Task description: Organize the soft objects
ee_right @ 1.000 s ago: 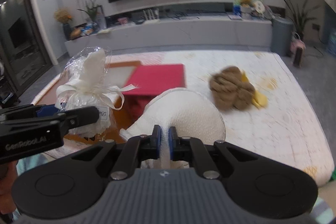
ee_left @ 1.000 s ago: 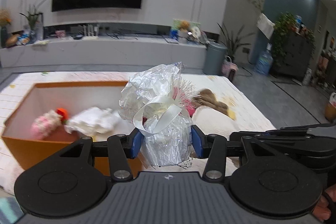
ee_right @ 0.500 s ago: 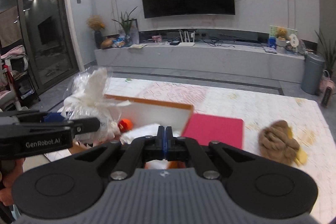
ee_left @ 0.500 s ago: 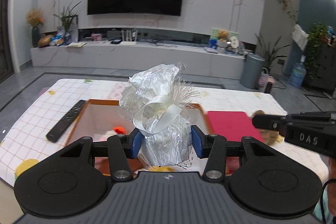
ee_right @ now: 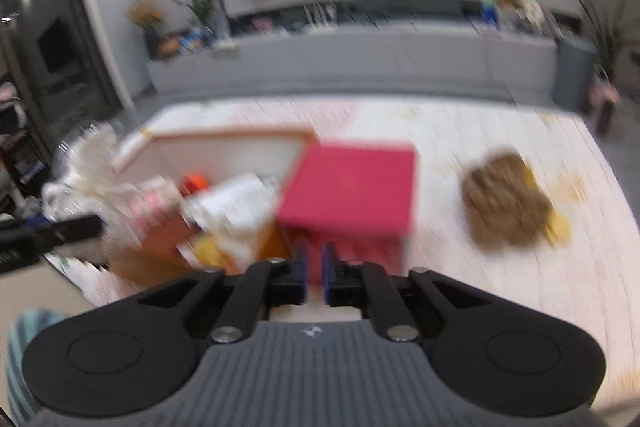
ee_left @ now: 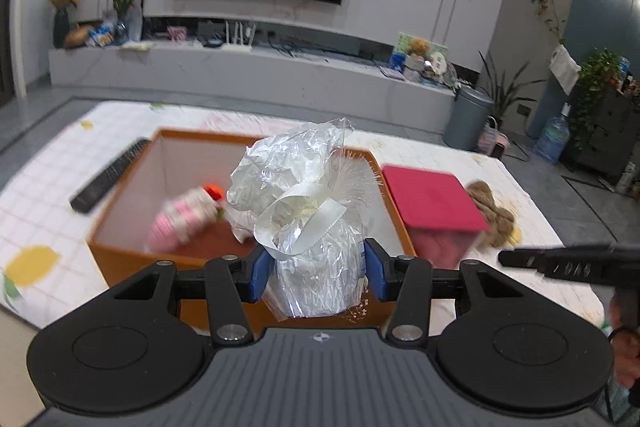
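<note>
My left gripper (ee_left: 316,275) is shut on a cellophane-wrapped white bundle (ee_left: 308,227) tied with a cream ribbon, held above the near wall of an open orange box (ee_left: 132,259). Inside the box lie a pink plush toy (ee_left: 180,223) and a white soft thing (ee_right: 232,203). My right gripper (ee_right: 315,277) hovers in front of a red box (ee_right: 352,187); its jaws stand a small gap apart with nothing between them. A brown plush toy (ee_right: 504,203) lies on the cloth to the right. The right wrist view is blurred.
A black remote (ee_left: 108,175) lies left of the orange box on the checked tablecloth (ee_left: 36,195). A TV wall, a long grey console and a grey bin (ee_left: 468,119) stand beyond the table. The right gripper shows in the left wrist view (ee_left: 568,263).
The right gripper has let go of the white soft thing, which now lies in the orange box, and its jaws have parted slightly. Both cameras tilted back down toward the table. The left gripper keeps its bundle.
</note>
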Tool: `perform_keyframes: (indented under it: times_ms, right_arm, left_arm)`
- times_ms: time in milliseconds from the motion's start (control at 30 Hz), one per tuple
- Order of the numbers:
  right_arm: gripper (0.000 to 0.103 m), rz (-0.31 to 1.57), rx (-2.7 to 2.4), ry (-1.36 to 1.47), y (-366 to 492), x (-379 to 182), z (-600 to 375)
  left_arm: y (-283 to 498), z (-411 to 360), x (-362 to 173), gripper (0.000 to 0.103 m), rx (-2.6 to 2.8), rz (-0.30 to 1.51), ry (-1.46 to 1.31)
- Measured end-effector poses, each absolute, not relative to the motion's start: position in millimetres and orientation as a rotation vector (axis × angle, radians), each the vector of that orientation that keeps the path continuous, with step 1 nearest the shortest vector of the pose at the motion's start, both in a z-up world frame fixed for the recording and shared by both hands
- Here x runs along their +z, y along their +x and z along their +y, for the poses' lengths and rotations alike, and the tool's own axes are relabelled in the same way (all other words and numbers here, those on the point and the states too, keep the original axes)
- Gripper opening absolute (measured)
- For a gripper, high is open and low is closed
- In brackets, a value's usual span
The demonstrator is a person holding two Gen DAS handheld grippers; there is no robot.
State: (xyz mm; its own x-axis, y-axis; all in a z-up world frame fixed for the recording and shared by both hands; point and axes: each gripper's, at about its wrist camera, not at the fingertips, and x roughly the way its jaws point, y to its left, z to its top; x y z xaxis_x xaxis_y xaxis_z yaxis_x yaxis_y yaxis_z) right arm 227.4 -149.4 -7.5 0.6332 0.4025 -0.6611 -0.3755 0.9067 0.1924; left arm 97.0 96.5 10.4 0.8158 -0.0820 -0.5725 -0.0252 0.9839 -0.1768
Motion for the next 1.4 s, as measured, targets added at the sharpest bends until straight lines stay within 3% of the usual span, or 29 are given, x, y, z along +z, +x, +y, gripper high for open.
perform_keyframes:
  times_ms: [67,167,233,633,700,800,900,967,1067,1400]
  right_arm:
    - [0.056,0.815,0.401,0.050,223.3,-25.9,-161.4]
    - [0.080,0.883,0.366,0.073,218.2,-54.1,-171.1]
    - [0.090,0.908,0.374,0.088,214.3,-69.9,-168.4]
    - [0.096,0.970,0.430,-0.007,227.0,-129.6,-119.7]
    - [0.094,0.980,0.455,0.014,225.6,-134.6,-117.9]
    - [0.072,0.946,0.437,-0.069,217.5,-139.1,-109.5]
    - [0.043,0.913,0.426,-0.123,212.8,-137.6,-107.7]
    - [0.012,0.923,0.443,-0.087,214.3,-136.6,-111.2]
    - [0.002,0.939,0.454,-0.048,215.8,-137.7,-116.1]
    - [0.000,0.886,0.484,0.049,200.3,-106.2,-137.9]
  left_arm:
    - [95.8,94.6,5.5,0.055,-0.045,0.626,-0.186]
    - [93.4,88.8,0.2,0.055,-0.063,0.632,-0.188]
    - [93.7,87.0,-4.1,0.055,-0.075,0.651,-0.190]
    - [92.7,76.9,-25.2,0.055,-0.086,0.724,-0.180]
    - [92.4,75.5,-25.9,0.055,-0.083,0.729,-0.177]
    - [91.6,73.7,-25.9,0.055,-0.080,0.729,-0.173]
    - [91.4,73.2,-25.6,0.055,-0.079,0.730,-0.172]
    - [91.5,73.2,-25.5,0.055,-0.079,0.730,-0.172]
    - [91.1,73.1,-24.6,0.055,-0.078,0.728,-0.172]
    - [84.8,79.2,-17.8,0.055,-0.052,0.709,-0.178]
